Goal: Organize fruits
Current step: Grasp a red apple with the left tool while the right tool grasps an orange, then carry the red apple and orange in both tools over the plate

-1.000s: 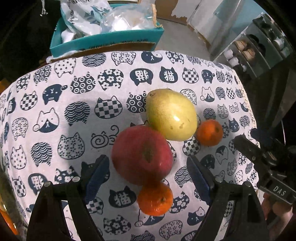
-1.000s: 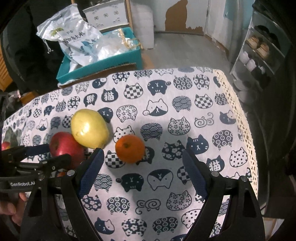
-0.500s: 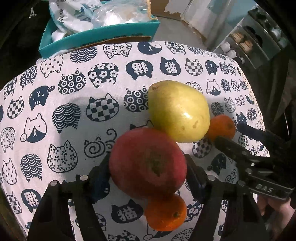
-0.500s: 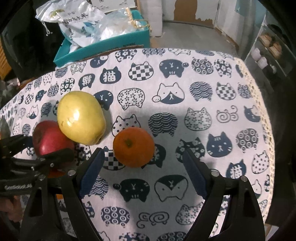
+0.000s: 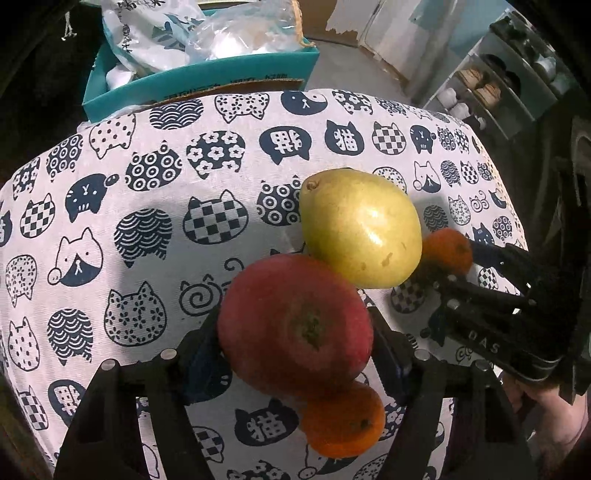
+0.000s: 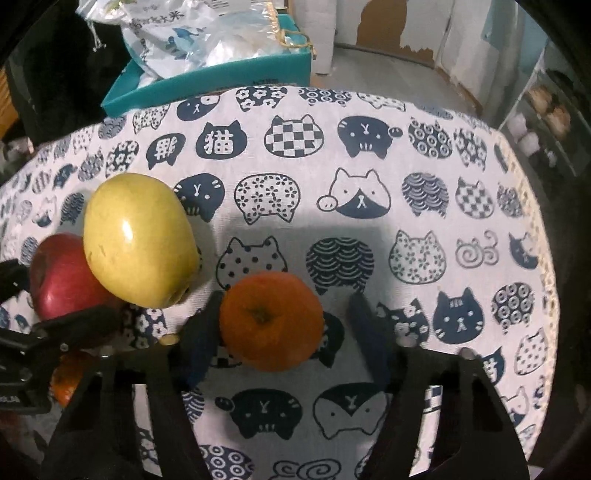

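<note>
Cloth [image 5: 155, 206]: white, printed with navy cat heads, covers the table across both views.

Box [image 5: 207, 79]: teal, beyond the far edge at upper left, holding plastic bags [image 5: 192, 33].

Left gripper [image 5: 295, 343]: points steeply down. Its jaws stand about half wide and both pads press the sides of the apple [image 5: 295, 328]. State: clamped on the apple.

Apple: red, stem end up, between the left jaws. Touches the pear [image 5: 360, 230] on its far side in the left view.

Near orange [image 5: 341, 421]: partly hidden beneath the apple's near edge, lying on the cloth.

Pear: yellow-green, on the cloth, just beyond the apple, between apple and far orange [image 6: 271, 319].

Right gripper [image 6: 284, 325]: points steeply down, just right of the pear. Its jaws have just been closing, with the far orange between them. The left pad touches the fruit; a narrow gap shows between the fruit and the right pad. State: not yet clamped.

Far orange: on the cloth, near the pear's right side but apart from it.

Shelves [image 5: 509, 85]: far right, holding shoes.

Hand [image 5: 543, 417]: lower right of the left view, gripping the right tool.
</note>
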{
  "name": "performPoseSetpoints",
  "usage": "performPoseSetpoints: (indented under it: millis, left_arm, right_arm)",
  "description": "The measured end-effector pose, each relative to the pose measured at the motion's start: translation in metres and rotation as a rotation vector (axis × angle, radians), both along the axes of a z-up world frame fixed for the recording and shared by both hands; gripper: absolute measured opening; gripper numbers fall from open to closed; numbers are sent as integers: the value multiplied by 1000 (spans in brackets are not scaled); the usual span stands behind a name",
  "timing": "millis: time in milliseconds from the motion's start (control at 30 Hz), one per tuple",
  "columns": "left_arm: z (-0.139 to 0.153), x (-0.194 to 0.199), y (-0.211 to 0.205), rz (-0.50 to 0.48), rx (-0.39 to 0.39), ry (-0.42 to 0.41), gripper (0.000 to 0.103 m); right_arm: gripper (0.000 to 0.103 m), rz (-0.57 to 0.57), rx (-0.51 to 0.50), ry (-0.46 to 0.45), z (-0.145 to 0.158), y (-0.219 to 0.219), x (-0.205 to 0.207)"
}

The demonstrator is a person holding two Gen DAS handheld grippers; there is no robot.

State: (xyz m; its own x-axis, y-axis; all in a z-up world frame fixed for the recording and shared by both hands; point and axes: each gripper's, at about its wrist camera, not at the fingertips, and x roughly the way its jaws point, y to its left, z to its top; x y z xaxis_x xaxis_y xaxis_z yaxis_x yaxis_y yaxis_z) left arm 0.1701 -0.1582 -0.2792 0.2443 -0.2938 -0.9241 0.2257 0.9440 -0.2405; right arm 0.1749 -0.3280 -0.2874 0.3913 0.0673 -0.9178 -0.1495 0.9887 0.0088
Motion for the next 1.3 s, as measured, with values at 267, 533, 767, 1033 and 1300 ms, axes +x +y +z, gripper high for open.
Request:
performPoseSetpoints:
  millis: [267, 533, 767, 1033, 1300]
  left_arm:
    - [9, -6, 13, 24, 3, -16, 75]
    - [32, -16, 24, 51, 3, -59, 75]
    - [60, -28, 31, 66, 1, -114, 75]
    - [98, -46, 39, 73, -15, -185, 75]
    - [134, -69, 48, 76, -38, -248, 75]
  right_arm:
    - [45, 8, 4, 5, 4, 8, -3]
    - [45, 0, 22, -44, 34, 6, -19]
    - [44, 5, 45, -109, 69, 14, -30]
    - [45, 19, 75, -183, 108, 22, -44]
    - [45, 39, 103, -250, 144, 31, -57]
